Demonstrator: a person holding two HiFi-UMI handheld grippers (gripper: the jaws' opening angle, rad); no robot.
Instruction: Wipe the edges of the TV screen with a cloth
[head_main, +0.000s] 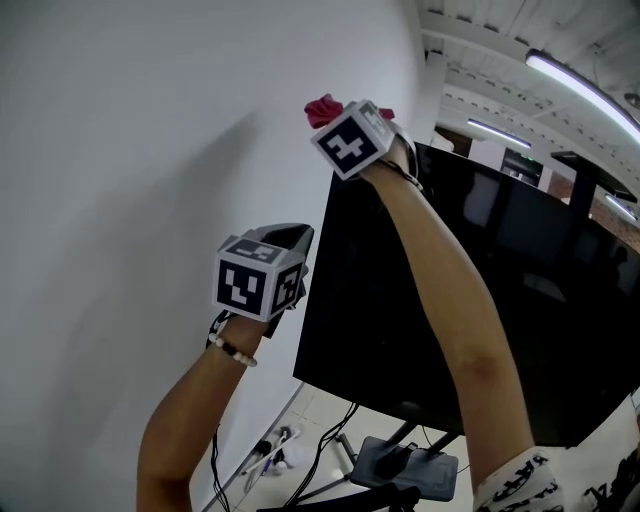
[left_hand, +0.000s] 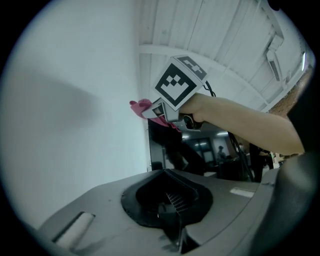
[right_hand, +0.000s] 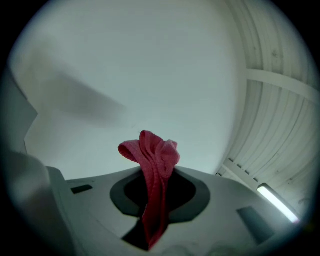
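Note:
A black TV screen (head_main: 480, 300) stands on a stand beside a white wall. My right gripper (head_main: 352, 118) is raised to the screen's top left corner and is shut on a red cloth (head_main: 322, 108). The right gripper view shows the cloth (right_hand: 152, 160) bunched above the jaws, with the wall behind it. My left gripper (head_main: 285, 240) hangs lower, just off the screen's left edge, with its jaws together and nothing between them (left_hand: 172, 210). From the left gripper view, the right gripper (left_hand: 160, 111) and the cloth (left_hand: 142, 106) show at the screen's top corner (left_hand: 155, 130).
The white wall (head_main: 130, 150) lies close on the left. The TV stand's base (head_main: 405, 467) and loose cables (head_main: 270, 450) are on the floor below. Ceiling lights (head_main: 580, 85) run overhead at the right.

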